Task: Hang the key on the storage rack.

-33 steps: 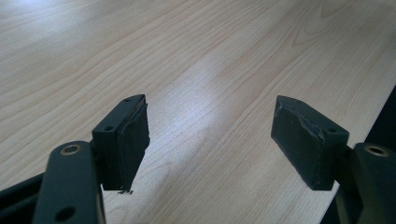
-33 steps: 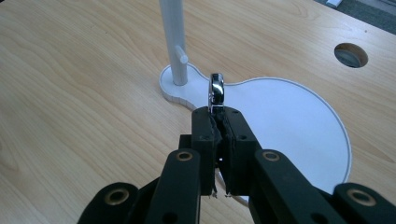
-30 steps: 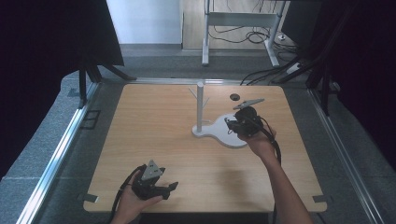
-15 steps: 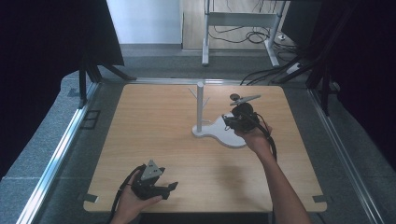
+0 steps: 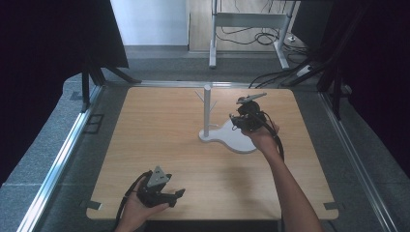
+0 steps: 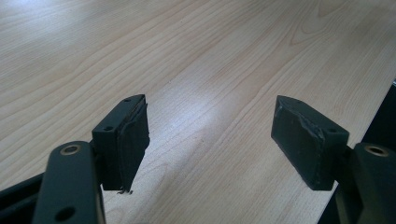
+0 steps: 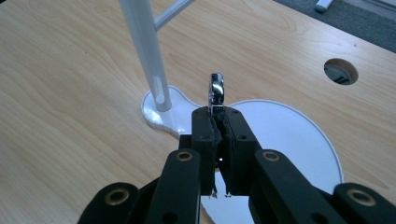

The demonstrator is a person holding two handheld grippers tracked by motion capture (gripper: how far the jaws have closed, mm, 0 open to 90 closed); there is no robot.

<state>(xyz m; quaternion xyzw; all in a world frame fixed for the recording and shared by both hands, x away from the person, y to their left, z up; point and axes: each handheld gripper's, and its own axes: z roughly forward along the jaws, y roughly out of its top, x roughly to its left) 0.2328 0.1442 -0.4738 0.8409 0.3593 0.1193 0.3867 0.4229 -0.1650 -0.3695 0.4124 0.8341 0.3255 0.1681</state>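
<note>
Chrome-bright, a small metal ring (image 7: 216, 91) stands pinched in the clenched right gripper (image 7: 217, 112), above the white jewellery stand's flat base (image 7: 299, 135), at five o'clock from its post (image 7: 142, 42). Left gripper (image 6: 210, 140) gapes empty over the wooden table (image 6: 201, 56).

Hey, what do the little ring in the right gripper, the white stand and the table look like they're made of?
The ring looks like polished metal: it is silvery with mirror-bright glints. The white stand seems to be glossy plastic or painted metal; its smooth base reflects light, so I can't tell which. The table looks like pale wood or wood-look laminate, with visible grain and a soft sheen.
</note>
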